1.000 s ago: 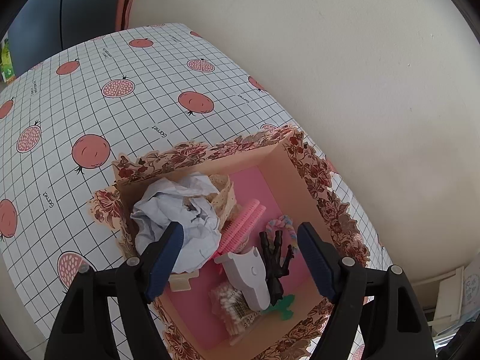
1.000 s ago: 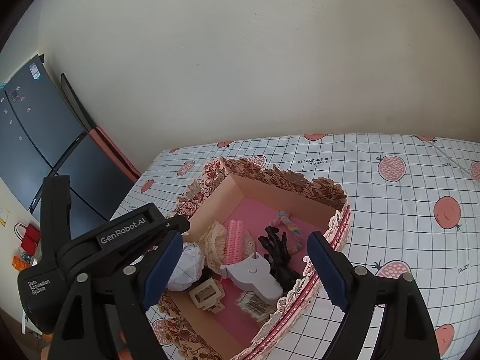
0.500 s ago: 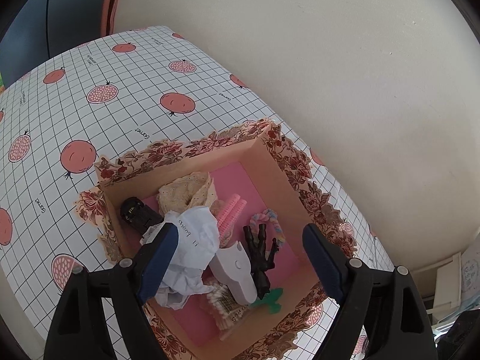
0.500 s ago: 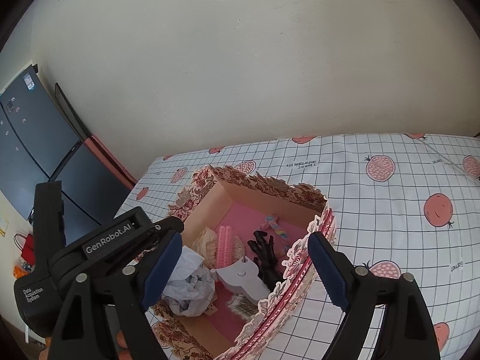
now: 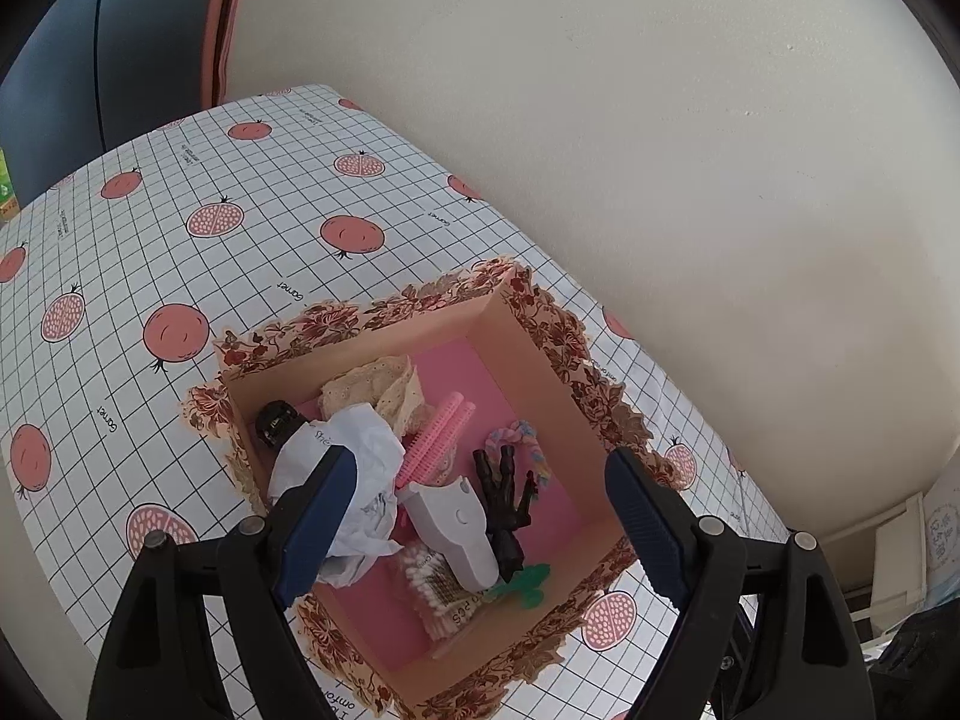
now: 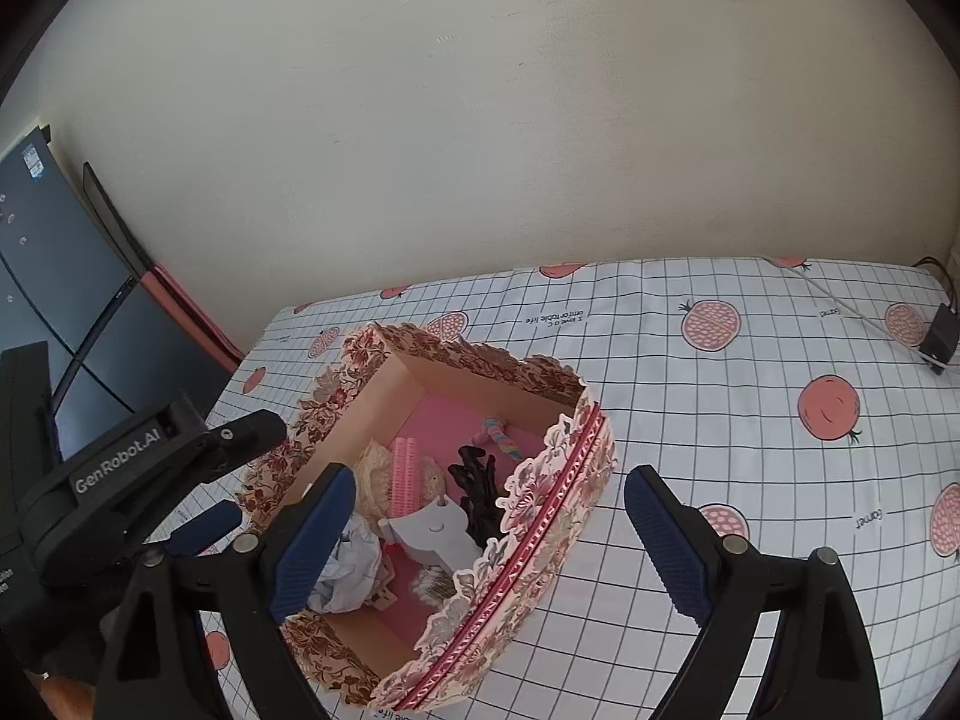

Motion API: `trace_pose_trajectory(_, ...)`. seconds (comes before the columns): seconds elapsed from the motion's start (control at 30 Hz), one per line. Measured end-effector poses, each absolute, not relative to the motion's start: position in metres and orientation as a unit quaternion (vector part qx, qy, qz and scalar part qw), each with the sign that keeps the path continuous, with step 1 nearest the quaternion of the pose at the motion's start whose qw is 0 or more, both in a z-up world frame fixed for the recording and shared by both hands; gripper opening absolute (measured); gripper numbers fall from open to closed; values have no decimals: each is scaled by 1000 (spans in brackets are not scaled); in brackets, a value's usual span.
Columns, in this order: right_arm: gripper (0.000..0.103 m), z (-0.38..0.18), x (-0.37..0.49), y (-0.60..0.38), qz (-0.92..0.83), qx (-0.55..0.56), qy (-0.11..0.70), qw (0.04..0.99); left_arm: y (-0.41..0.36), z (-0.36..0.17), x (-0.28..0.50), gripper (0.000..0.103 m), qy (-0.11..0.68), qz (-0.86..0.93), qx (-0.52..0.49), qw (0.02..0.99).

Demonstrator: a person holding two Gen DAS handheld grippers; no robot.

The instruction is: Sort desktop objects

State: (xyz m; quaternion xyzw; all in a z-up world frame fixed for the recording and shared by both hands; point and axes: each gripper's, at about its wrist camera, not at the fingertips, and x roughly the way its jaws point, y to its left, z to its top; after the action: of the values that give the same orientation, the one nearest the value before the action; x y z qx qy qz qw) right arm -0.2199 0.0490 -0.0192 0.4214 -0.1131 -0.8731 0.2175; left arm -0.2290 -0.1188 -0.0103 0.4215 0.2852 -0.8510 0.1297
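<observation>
A floral cardboard box with a pink floor stands on the table; it also shows in the right wrist view. Inside lie crumpled white paper, a pink comb, a black hand figure, a grey-white device, cotton swabs, a lace cloth, a black round object and a braided band. My left gripper is open and empty above the box. My right gripper is open and empty above the box's near side.
The table has a grid cloth with pomegranate prints. A black adapter with a cable lies at the far right. A wall runs along the table's far edge. A dark cabinet stands to the left.
The crumpled paper has dropped out of my left gripper into the box. Both grippers have risen and drawn back from the box.
</observation>
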Motion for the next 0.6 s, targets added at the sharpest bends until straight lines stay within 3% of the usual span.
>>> trace_pose_trajectory(0.43, 100, 41, -184, 90, -893, 380, -128, 206, -96, 25, -194, 86, 274, -861, 414, 107)
trace_pose_trajectory(0.6, 103, 55, -171, 101, -900, 374, -120, 186, -100, 36, -175, 91, 263, -868, 407, 109)
